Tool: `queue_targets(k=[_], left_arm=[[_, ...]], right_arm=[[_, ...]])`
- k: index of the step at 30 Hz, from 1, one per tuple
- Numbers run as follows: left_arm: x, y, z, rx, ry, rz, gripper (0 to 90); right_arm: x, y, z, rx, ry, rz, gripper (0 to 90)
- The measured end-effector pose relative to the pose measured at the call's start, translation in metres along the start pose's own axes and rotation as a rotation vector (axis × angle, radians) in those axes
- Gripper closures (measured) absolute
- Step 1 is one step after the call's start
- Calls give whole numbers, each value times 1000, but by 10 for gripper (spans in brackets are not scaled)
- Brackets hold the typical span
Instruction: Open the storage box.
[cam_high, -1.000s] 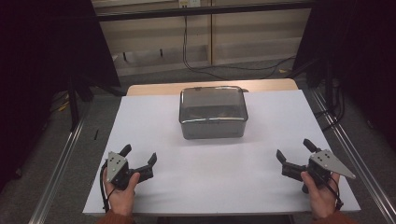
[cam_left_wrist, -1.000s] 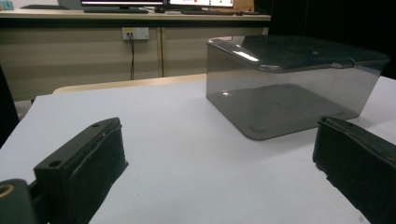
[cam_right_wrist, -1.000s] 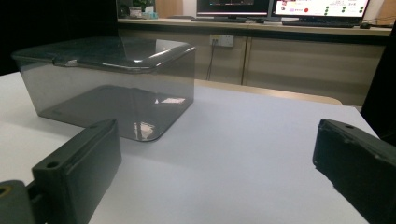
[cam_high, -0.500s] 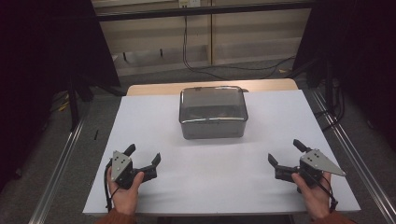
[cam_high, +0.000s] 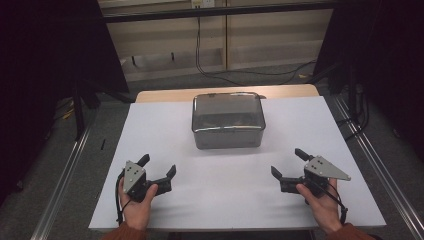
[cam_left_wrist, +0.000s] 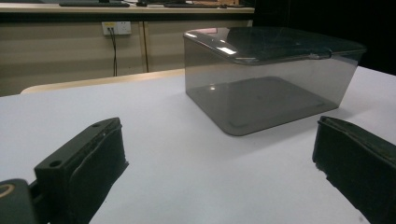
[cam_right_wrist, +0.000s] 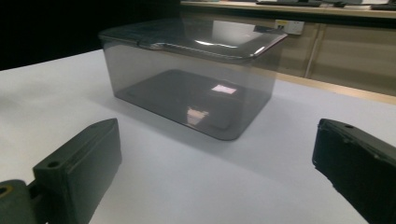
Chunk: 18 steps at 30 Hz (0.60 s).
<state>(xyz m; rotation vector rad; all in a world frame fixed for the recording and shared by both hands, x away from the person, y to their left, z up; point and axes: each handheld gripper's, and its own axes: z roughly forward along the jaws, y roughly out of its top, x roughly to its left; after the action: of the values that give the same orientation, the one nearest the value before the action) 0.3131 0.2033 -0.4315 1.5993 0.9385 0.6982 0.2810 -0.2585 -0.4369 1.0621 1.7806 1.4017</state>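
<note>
The lidded smoky plastic box (cam_high: 228, 120) sits mid-table, long axis crosswise, ahead of and between the left gripper (cam_high: 159, 168) and right gripper (cam_high: 286, 163), both wide open, empty, about equally distant.

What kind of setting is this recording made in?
Most likely a lab or workshop data-collection station, not a home. A white table holds just a lidded smoky plastic box, metal rails flank it, and a wall socket with cables sits behind.
</note>
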Motion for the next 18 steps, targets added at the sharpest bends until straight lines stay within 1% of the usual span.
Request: queue_targets(k=[1,2,3,4,5,7,8,10,12,13,15,17,18], left_arm=[[0,0,0,2,0,-1,22],[0,0,-1,6,-1,5,22],[0,-1,-1,7,1,10,22],[0,-1,-1,7,1,10,22],[0,-1,-1,5,-3,4,22],[1,-1,-2,8,0,9,22],[1,-1,-2,8,-1,8,22],[1,-1,-2,9,-3,8,22],[2,-1,-3,4,-10,-5,25],[2,-1,-3,4,-10,-5,26],[4,-1,-3,-2,-4,-8,26],[4,-2,-3,0,-7,-10,26],[3,-2,-3,0,-7,-10,26]], right_arm=[[1,1,2,4,14,0,11],[1,1,2,4,14,0,11],[3,2,6,9,35,-11,14],[3,2,6,9,35,-11,14],[4,2,8,10,41,-12,14],[8,3,12,13,62,-19,14],[12,3,18,16,84,-19,14],[15,3,25,27,103,-8,24],[20,3,30,30,111,-24,26],[21,3,33,30,114,-26,28],[23,4,35,26,122,-22,29],[26,5,41,23,130,-15,30],[26,5,41,23,130,-15,30]])
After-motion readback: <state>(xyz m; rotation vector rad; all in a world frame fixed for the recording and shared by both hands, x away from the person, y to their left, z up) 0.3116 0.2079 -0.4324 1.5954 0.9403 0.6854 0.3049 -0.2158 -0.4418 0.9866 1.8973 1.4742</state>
